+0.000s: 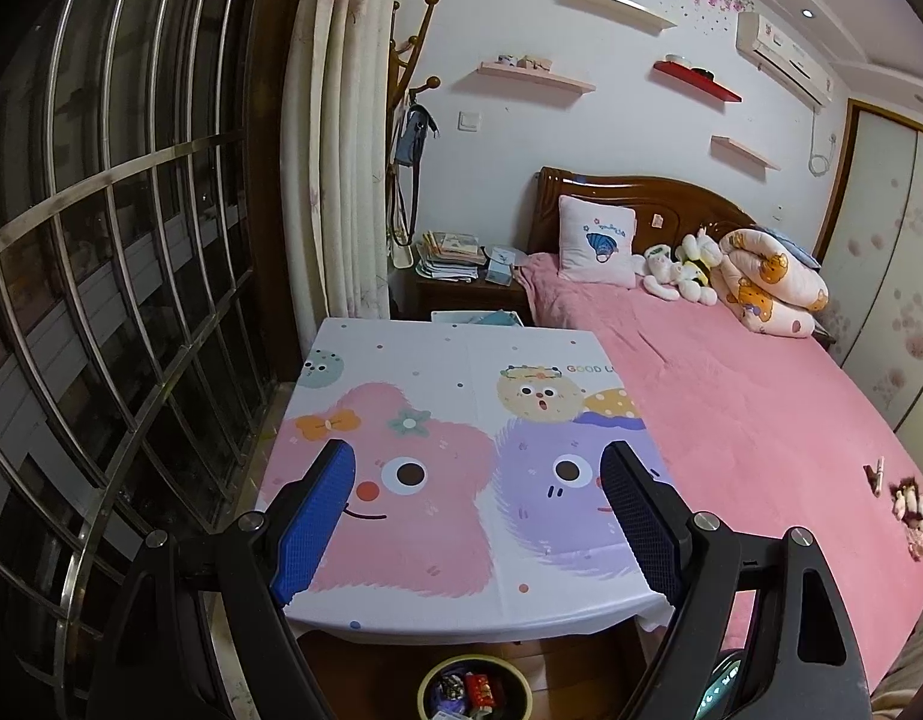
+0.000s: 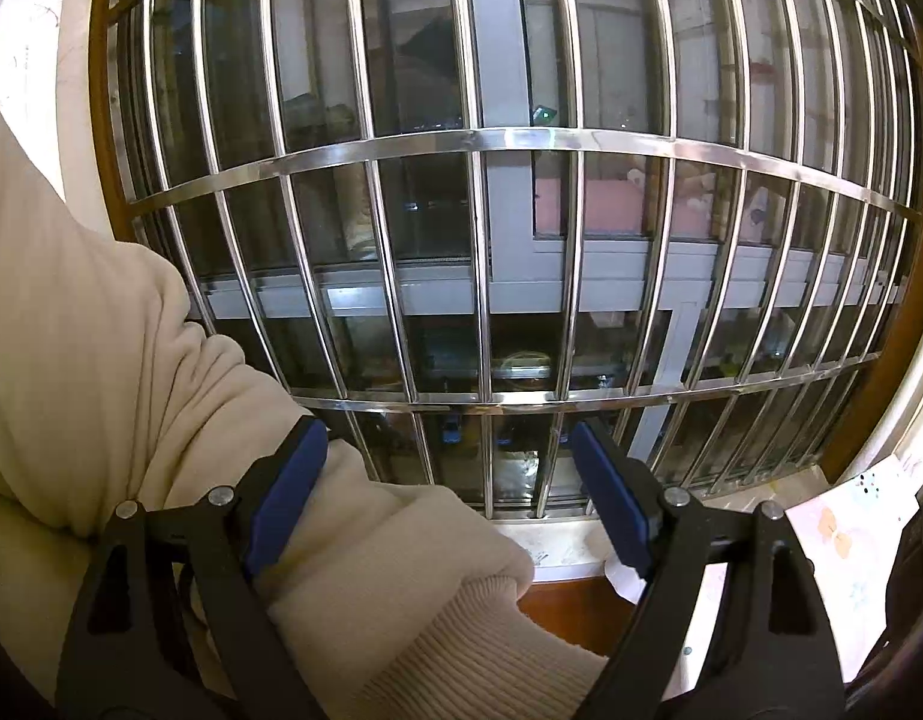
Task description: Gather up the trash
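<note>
Blue-padded left claw and right claw both released, empty; I should scan desk for scraps, dropping finds squarely into bin

Your bin is cut off by the bottom edge; its wrappers blur together. Your sleeve hides the window's lower left.

The left wrist camera is looking down across the tabletop toward the bed at two o'clock; the right is facing the barred window closely, sharing the tabletop's corner.
</note>
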`<state>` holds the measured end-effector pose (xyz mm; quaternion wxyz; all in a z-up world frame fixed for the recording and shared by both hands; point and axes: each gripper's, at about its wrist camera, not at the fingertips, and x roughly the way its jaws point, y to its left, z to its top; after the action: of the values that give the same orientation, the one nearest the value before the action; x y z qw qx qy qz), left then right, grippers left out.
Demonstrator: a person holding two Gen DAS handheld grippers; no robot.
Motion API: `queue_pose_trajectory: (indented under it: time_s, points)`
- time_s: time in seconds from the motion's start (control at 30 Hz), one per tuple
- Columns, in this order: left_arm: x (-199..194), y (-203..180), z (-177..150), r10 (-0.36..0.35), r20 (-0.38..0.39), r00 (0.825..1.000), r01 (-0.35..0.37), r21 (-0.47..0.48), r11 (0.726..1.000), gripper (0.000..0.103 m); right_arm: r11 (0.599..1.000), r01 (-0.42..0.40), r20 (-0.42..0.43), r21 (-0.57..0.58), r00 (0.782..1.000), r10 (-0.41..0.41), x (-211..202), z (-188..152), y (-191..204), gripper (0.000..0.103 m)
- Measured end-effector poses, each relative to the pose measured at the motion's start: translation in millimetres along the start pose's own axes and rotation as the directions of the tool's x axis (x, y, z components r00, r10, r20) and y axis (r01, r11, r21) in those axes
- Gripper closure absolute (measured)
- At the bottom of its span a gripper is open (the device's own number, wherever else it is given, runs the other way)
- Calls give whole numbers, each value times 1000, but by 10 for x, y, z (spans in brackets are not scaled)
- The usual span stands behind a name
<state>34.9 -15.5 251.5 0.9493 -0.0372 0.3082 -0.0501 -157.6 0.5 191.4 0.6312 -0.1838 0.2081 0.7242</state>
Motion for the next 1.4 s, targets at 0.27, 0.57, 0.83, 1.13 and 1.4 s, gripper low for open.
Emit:
queue_pose_trajectory:
  time_s: [0.27, 0.57, 0.83, 1.13, 1.4]
  points:
    - [56, -59, 20, -15, -4, 1000, 15, 32, 999, 18, 1000, 16, 11, 8, 1000, -16, -7, 7, -35, 20]
    - [97, -73, 49, -23, -4, 1000, 23, 34, 999, 18, 1000, 26, 12, 12, 1000, -26, -2, 13, -77, 20]
    - [133, -71, 94, -11, -7, 1000, 11, 36, 999, 18, 1000, 11, 15, 2, 1000, -11, -7, 29, -82, 20]
    - [123, -6, 51, 23, 0, 1000, -23, 9, 1000, 18, 999, -34, 11, -24, 999, 35, -34, 12, -21, 20]
    - [96, -43, -15, 48, 1, 999, -48, -3, 999, 18, 997, -69, 12, -42, 997, 70, -93, -61, 76, 20]
